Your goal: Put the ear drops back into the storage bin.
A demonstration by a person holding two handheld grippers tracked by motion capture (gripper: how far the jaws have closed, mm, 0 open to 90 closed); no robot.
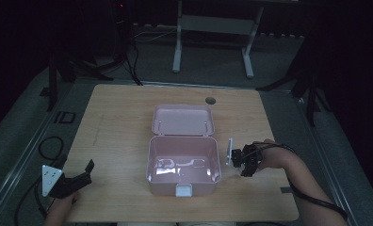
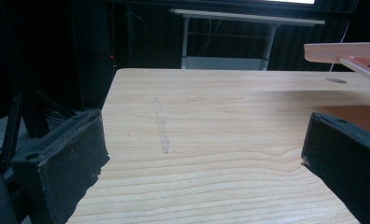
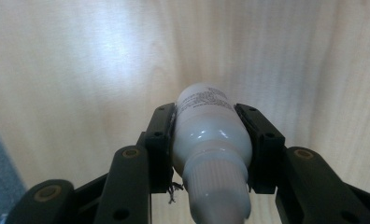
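A pink lidded box stands open in the middle of the wooden table, its lid tipped back. Just right of the box, my right gripper points down at the table and is shut on a small white bottle, whose ribbed cap faces the camera in the right gripper view. My left gripper rests at the table's front left corner with its jaws spread wide and nothing between them. In the left gripper view the box's lid edge shows at the upper right.
A round cable hole sits near the table's far edge. A white table frame stands on the floor beyond. Cables lie on the floor at the left.
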